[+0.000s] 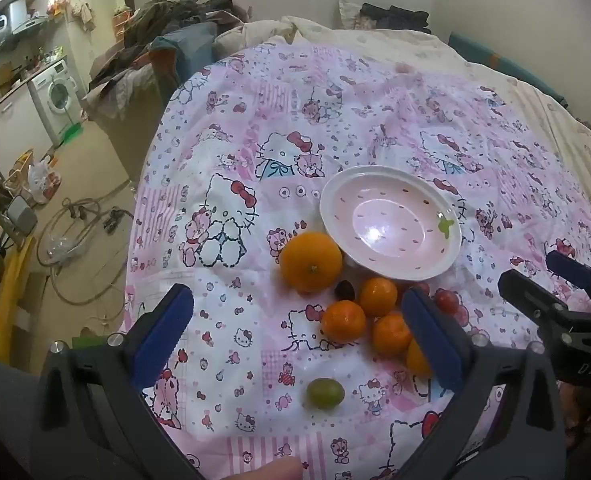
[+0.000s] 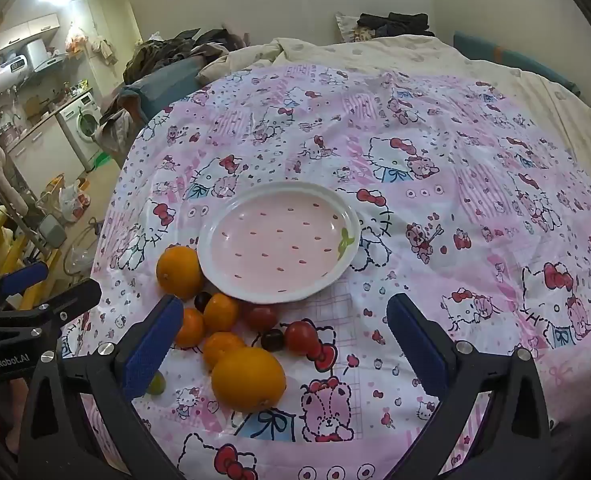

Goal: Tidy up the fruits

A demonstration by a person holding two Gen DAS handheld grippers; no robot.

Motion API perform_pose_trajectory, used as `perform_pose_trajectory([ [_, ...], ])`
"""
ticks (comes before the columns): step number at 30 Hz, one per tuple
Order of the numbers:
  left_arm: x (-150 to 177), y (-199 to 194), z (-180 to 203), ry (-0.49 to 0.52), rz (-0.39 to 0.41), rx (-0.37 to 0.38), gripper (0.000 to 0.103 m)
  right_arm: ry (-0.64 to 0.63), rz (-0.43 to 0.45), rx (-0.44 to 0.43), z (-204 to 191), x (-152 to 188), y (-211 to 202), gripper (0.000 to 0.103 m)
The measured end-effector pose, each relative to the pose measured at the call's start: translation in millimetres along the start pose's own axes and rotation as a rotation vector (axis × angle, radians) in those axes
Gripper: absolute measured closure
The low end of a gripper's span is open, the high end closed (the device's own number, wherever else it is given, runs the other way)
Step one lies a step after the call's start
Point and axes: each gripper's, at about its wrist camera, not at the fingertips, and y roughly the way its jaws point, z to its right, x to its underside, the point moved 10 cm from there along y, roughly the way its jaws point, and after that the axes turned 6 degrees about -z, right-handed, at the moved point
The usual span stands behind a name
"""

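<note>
A pink plate (image 1: 391,222) with a white rim stands empty on the Hello Kitty cloth; it also shows in the right wrist view (image 2: 279,240). Fruit lies loose in front of it: a big orange (image 1: 310,261), small tangerines (image 1: 343,319), a green fruit (image 1: 325,393), dark grapes (image 1: 344,290). In the right wrist view a second big orange (image 2: 248,378), red tomatoes (image 2: 300,337) and a dark grape (image 2: 272,339) lie near. My left gripper (image 1: 295,320) is open and empty above the fruit. My right gripper (image 2: 283,328) is open and empty, also visible in the left wrist view (image 1: 535,276).
The cloth (image 2: 455,200) covers a bed with a cream quilt (image 2: 375,52) behind. Clothes pile (image 1: 167,20) at the back left. The bed's left edge drops to a floor with cables (image 1: 75,240), bags and a washing machine (image 1: 57,94).
</note>
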Motion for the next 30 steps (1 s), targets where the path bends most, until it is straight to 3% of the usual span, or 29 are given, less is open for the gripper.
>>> perform_pose_trajectory([
  [30, -1.8, -3.0, 1.8, 0.006, 0.006, -0.006, 0.000, -0.001, -0.001, 0.005, 0.9, -1.7, -0.6, 0.000],
])
